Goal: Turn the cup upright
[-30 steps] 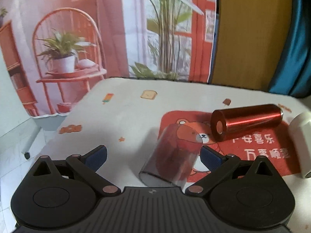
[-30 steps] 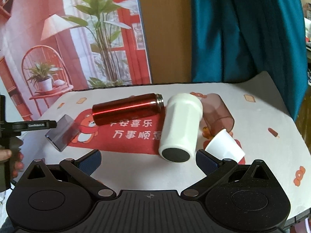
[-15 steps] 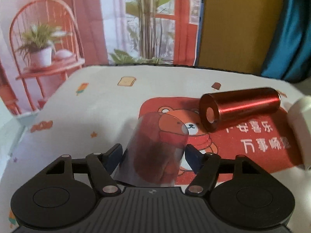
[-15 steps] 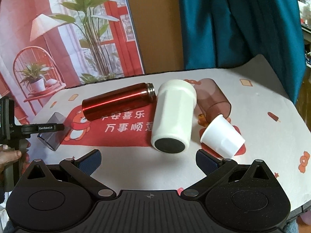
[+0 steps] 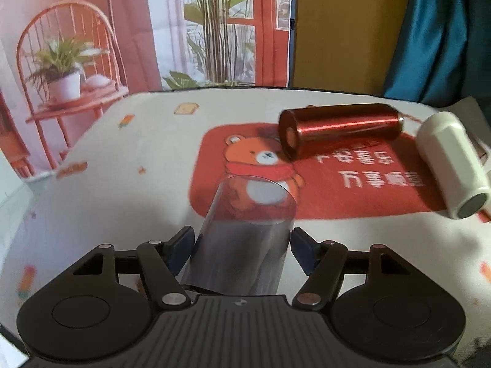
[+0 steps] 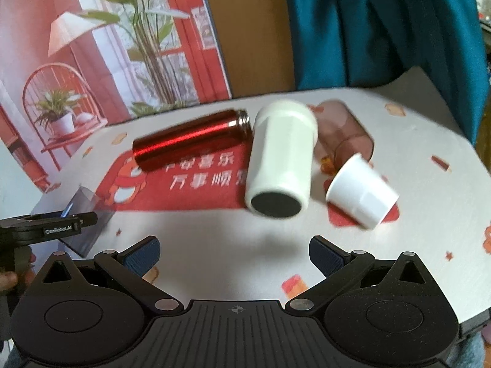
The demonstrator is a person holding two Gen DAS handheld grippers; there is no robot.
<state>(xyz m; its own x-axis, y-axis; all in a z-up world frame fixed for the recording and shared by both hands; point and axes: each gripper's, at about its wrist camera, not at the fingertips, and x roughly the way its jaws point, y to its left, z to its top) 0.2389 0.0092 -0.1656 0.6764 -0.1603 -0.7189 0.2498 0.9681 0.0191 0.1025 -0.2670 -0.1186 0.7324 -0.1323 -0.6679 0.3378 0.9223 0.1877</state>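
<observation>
A smoky clear cup (image 5: 245,230) lies between the fingers of my left gripper (image 5: 242,245), which is shut on it; in the right wrist view the cup (image 6: 92,211) shows at the table's left edge, gripped by the left gripper (image 6: 66,224). A red metal flask (image 5: 340,128) (image 6: 190,138), a large white tumbler (image 5: 451,162) (image 6: 280,159), a small white cup (image 6: 362,193) and a brown translucent cup (image 6: 346,132) all lie on their sides. My right gripper (image 6: 234,254) is open and empty, above the table's front edge.
A red bear mat (image 5: 307,171) covers the middle of the white patterned tablecloth (image 6: 429,214). A printed backdrop (image 5: 122,30) and a teal curtain (image 6: 383,24) stand behind the table. The table's right edge (image 6: 478,159) is near the small white cup.
My left gripper has closed on the smoky cup and tilted it, so its far end now points away over the mat. My right gripper has drifted closer to the white tumbler.
</observation>
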